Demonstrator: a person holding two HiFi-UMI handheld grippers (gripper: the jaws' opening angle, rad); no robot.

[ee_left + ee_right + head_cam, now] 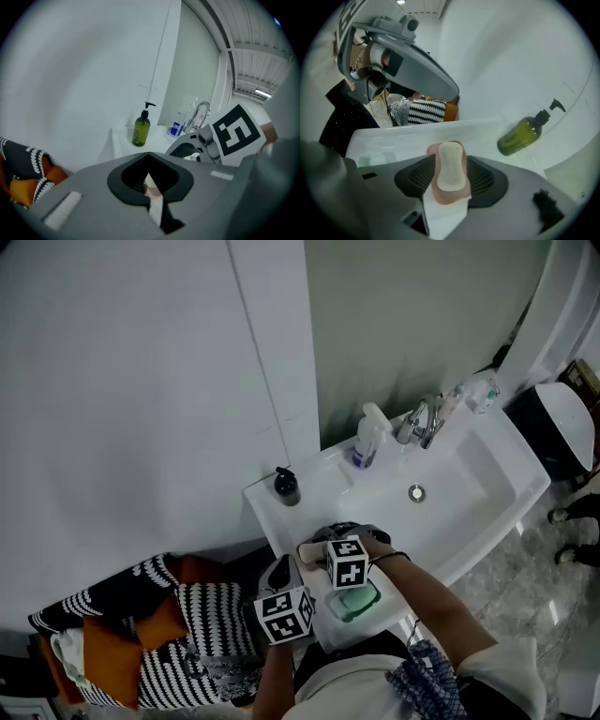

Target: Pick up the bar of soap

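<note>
In the right gripper view a cream bar of soap [451, 166] with a pink layer under it sits upright between the ribbed pads [483, 177]. My right gripper [449, 157] is shut on it. From the head camera the right gripper [311, 552] hangs over the front left corner of the white sink [487, 507], and the soap is hidden there. My left gripper [278, 575] is just left of it and lower. In the left gripper view only a small cream and pink sliver shows in the left gripper [149, 182], so its state is unclear.
An empty green soap dish [356, 601] sits on the sink's front ledge. An olive pump bottle [286, 487] stands at the back left corner, with a blue and white bottle [368, 442] and the tap [422, 420] behind the basin. Striped and orange cushions [187, 634] lie left of the sink.
</note>
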